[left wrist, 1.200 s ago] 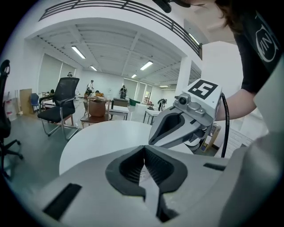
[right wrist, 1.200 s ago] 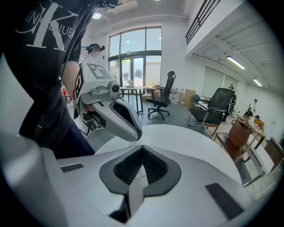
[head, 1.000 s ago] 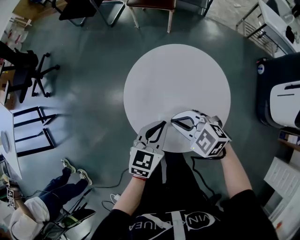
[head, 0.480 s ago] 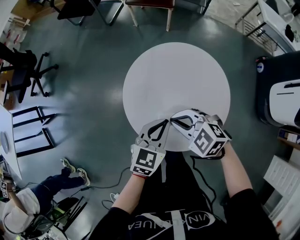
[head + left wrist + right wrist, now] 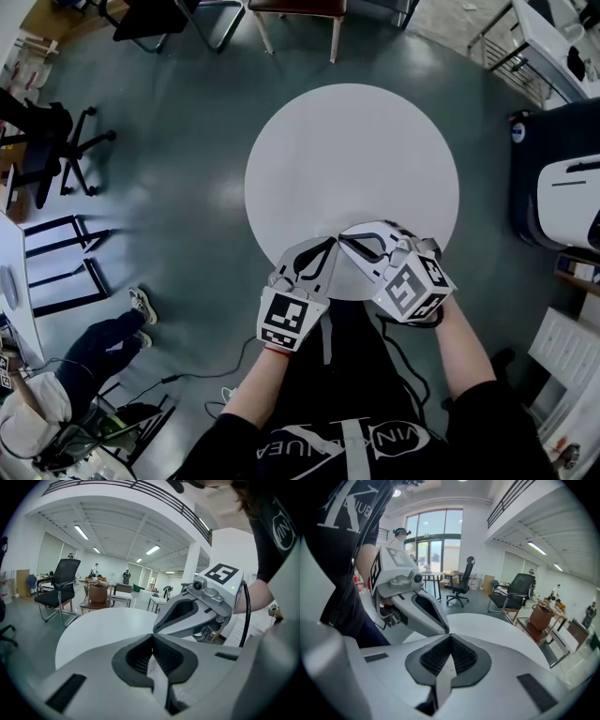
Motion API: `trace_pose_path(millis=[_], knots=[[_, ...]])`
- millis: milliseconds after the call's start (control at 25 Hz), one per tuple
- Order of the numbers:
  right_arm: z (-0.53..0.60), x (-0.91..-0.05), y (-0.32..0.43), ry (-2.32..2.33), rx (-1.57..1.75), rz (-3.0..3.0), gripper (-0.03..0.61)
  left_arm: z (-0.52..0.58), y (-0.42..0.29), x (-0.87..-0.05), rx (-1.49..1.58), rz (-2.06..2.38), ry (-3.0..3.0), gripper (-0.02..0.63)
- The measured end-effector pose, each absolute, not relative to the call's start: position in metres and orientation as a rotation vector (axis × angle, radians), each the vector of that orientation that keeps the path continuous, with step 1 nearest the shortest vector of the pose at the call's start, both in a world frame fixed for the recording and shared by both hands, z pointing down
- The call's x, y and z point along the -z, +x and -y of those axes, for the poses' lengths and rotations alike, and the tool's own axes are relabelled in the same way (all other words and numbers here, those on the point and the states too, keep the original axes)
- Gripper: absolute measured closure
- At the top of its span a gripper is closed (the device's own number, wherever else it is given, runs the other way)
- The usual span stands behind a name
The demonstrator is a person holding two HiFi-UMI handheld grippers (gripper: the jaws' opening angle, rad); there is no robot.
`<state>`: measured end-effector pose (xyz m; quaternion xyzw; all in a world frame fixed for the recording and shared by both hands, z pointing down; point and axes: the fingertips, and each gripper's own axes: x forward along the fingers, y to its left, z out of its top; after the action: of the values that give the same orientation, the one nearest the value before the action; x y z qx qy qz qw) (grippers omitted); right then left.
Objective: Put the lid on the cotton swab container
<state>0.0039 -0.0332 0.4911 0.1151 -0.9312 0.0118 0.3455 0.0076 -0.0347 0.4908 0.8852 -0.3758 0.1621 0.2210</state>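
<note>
Cotton swab container and lid don't show up in any view, not even on the round tabletop (image 5: 352, 159). Both the left hand-held gripper (image 5: 327, 249) and right hand-held gripper (image 5: 347, 241) are clenched on nothing at the near edge, tips close together. Looks like nothing's started, so the whole job's left.

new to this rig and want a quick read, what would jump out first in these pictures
The bare round white table fills the middle of the head view, bright against the dark floor. At its near edge the left tool and the right tool are held almost tip to tip, each with jaws together and nothing between them. Office chairs stand off to the left.
</note>
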Motion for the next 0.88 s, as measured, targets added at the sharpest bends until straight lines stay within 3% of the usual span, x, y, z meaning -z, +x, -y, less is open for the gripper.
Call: trace_pose_path(millis=[880], knots=[[0.019,-0.346,0.001,0.949,-0.158,2.644,0.575,0.018,0.0,-0.355,-0.192,1.101,2.692,0.606]])
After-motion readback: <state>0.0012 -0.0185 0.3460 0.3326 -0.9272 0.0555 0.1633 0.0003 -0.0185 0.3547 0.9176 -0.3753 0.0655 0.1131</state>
